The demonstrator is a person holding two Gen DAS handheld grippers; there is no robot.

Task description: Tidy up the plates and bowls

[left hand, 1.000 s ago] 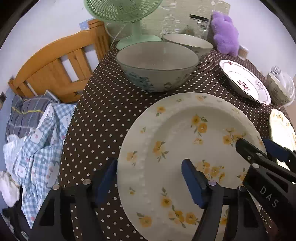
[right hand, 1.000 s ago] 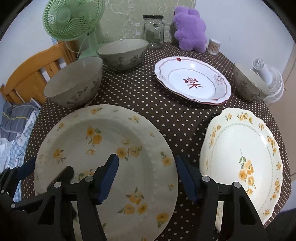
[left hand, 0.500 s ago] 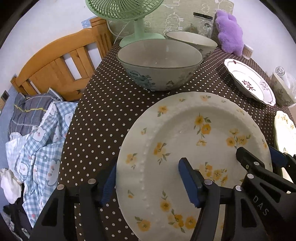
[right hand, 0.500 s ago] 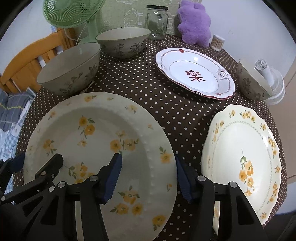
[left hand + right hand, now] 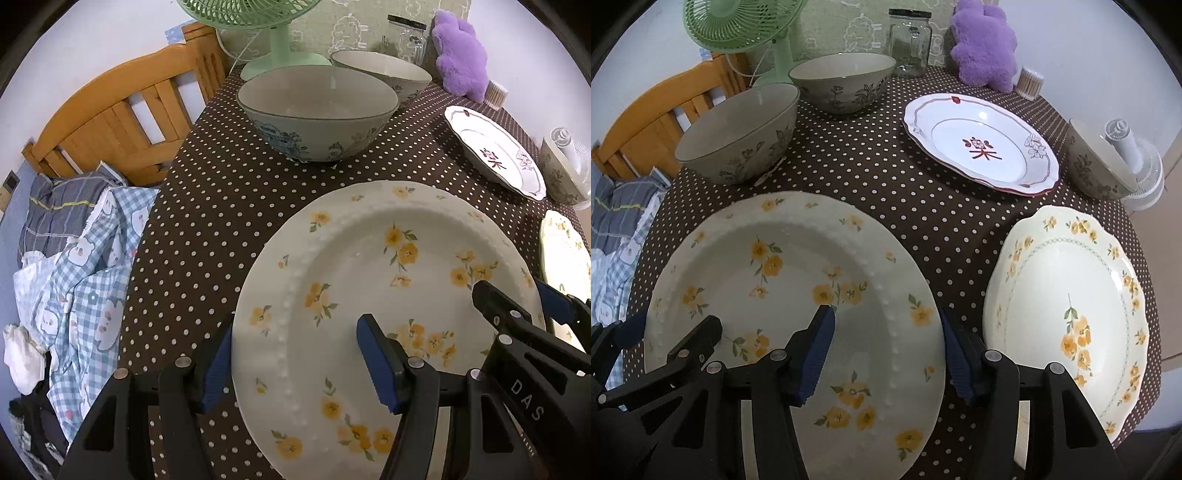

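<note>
A large round plate with yellow flowers (image 5: pixel 369 280) (image 5: pixel 783 280) lies at the near side of the table. My left gripper (image 5: pixel 299 365) is open and straddles its left rim. My right gripper (image 5: pixel 886 350) is open and straddles its right rim. Each gripper shows in the other's view. A scalloped yellow-flower plate (image 5: pixel 1067 314) lies to the right. A white plate with a red motif (image 5: pixel 979 144) lies behind it. Two grey floral bowls (image 5: pixel 738 133) (image 5: pixel 842 81) stand at the back left, and a third bowl (image 5: pixel 1093 162) stands at the right.
The table has a brown polka-dot cloth (image 5: pixel 923 206). A green fan (image 5: pixel 746 26), a glass jar (image 5: pixel 910 40), a purple plush toy (image 5: pixel 984 40) and a small white fan (image 5: pixel 1134 162) stand along the back and right. A wooden chair (image 5: pixel 122 110) with clothes (image 5: pixel 70 266) is left.
Both grippers have moved forward along the big flower plate, so its rims now sit deeper between the open jaws. The plate has not visibly moved.
</note>
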